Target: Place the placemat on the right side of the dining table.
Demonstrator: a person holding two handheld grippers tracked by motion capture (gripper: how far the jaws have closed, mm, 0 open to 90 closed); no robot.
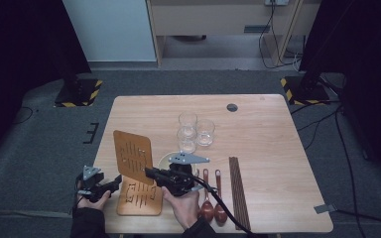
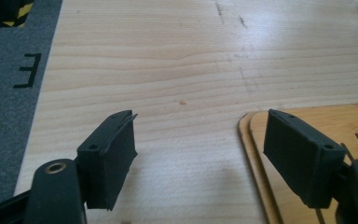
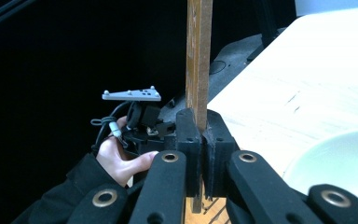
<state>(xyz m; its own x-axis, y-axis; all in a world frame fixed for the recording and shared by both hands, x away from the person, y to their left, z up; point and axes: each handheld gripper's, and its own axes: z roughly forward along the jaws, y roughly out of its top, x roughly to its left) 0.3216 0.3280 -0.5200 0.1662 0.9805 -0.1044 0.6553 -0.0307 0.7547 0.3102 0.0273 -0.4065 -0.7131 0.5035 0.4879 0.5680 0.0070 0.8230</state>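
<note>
My right gripper point(image 1: 151, 173) is shut on the lower edge of a thin slotted wooden board point(image 1: 133, 156) and holds it upright above the table's front left. In the right gripper view the board point(image 3: 198, 56) stands edge-on between the pressed jaws of the right gripper point(image 3: 204, 140). A matching board point(image 1: 140, 198) lies flat beneath it near the front edge. My left gripper point(image 1: 115, 182) is at the flat board's left side, open. In the left gripper view its jaws point(image 2: 200, 154) stand wide with bare table between them, the right jaw over the corner of the flat board point(image 2: 261, 140).
Three clear glasses point(image 1: 187, 120) cluster mid-table. A white plate point(image 1: 164, 159) lies partly under my right gripper. Two brown spoons point(image 1: 207, 206) and several dark chopsticks point(image 1: 239, 193) lie at the front right. The table's left edge point(image 2: 42, 116) drops to grey carpet.
</note>
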